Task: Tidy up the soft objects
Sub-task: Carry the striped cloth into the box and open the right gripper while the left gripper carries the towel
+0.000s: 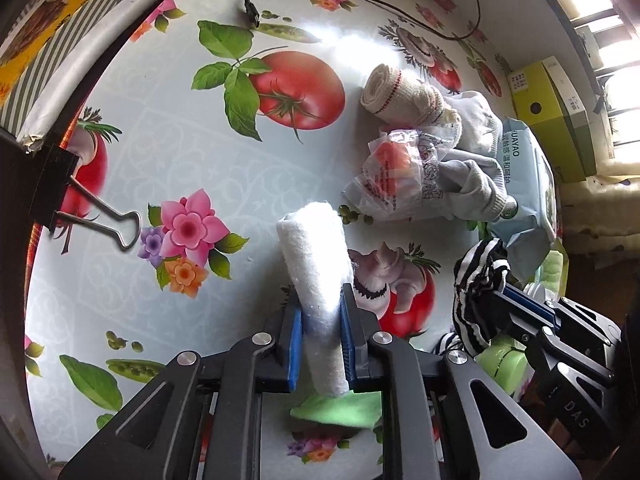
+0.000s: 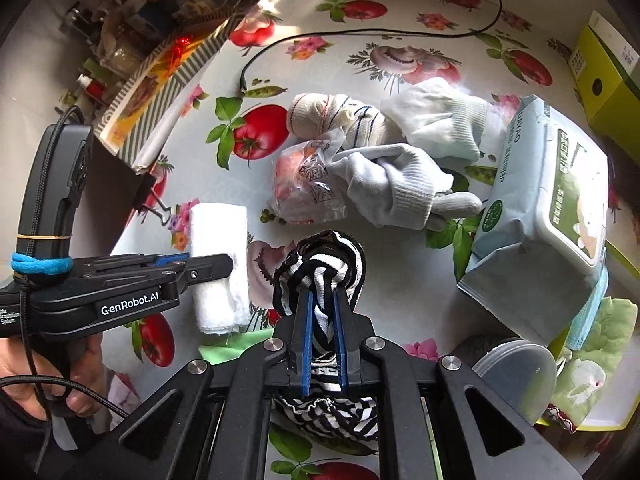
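Observation:
A rolled white towel (image 1: 312, 248) stands tilted between the blue pads of my left gripper (image 1: 321, 296), which is shut on its lower half. From the right wrist view the same white roll (image 2: 218, 240) hangs in the left gripper (image 2: 216, 266) above the tabletop. My right gripper (image 2: 322, 294) is shut on a black-and-white striped cloth (image 2: 320, 256), which bunches over the fingertips and trails below them. In the left wrist view the striped cloth (image 1: 476, 280) and the right gripper (image 1: 504, 286) are at the right. Under the roll lies a green cloth (image 1: 340, 408).
On the flowered oilcloth (image 1: 200, 140) lie a bandage roll (image 1: 396, 92), a plastic packet (image 1: 392, 172), grey gloves (image 2: 400, 184), a white sock (image 2: 440, 120) and a wipes pack (image 2: 540, 208). A binder clip (image 1: 100, 216), a black cable (image 1: 252, 8) and a yellow-green box (image 1: 552, 112) lie around the edges.

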